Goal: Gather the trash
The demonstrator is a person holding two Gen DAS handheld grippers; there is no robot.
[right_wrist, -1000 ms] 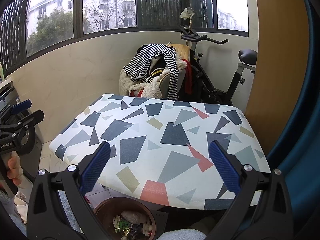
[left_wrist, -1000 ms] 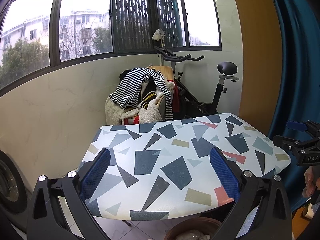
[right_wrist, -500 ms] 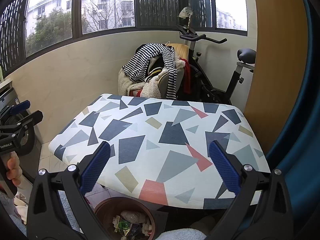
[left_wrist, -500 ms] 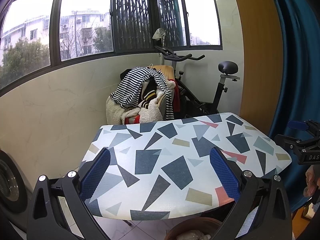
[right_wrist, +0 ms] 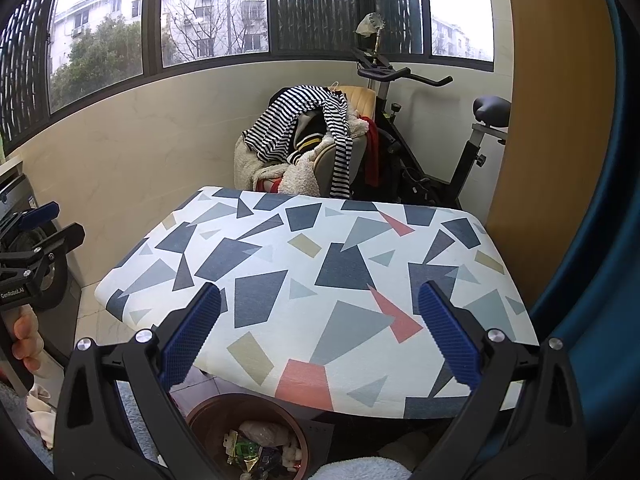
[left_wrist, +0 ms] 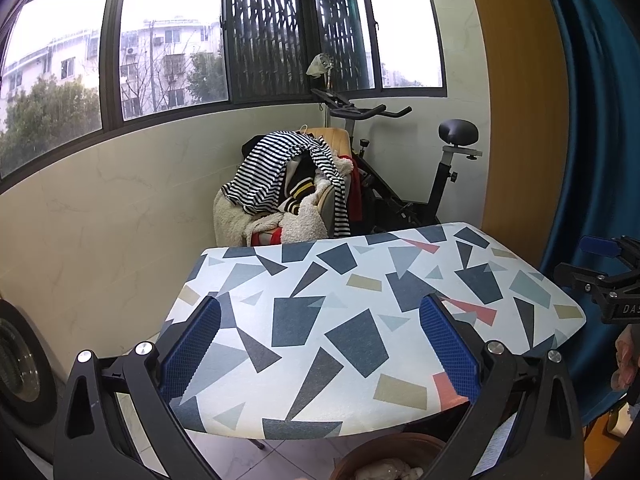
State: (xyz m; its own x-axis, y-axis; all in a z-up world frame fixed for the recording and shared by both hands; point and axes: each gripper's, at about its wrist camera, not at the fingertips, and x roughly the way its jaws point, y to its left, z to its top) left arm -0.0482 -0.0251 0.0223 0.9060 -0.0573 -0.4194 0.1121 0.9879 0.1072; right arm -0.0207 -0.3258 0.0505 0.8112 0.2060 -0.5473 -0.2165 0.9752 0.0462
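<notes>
Jaws on both tools stood wide apart with nothing between the blue pads. The left gripper [left_wrist: 320, 344] hovered over the near edge of the bench [left_wrist: 360, 304], a top covered in a cloth of grey, navy, tan and coral shapes. The right gripper [right_wrist: 320, 336] hung over the same bench [right_wrist: 304, 264] from the other side, also at its near edge.

Below the near edge of the bench, on the floor, sat a round brown bin [right_wrist: 208, 424]. In the right wrist view it held the trash [right_wrist: 256, 446]: crumpled wrappers, some green and gold, and pale scraps. In the left wrist view only the rim of the bin [left_wrist: 384, 446] showed, with something pale and crumpled inside.

Beyond the far edge of the bench stood a chair piled with clothes [left_wrist: 292, 188], a striped top draped over it. An exercise bike [left_wrist: 424, 168] stood just beside that pile, against the wall under the windows. A blue curtain [left_wrist: 600, 120] hung to the right of the bench.

Left of the bench, the right wrist view caught the other tool's black frame and part of a hand [right_wrist: 26, 344] gripping its handle. A washing machine door [left_wrist: 16, 360] showed low to the left of the bench.
</notes>
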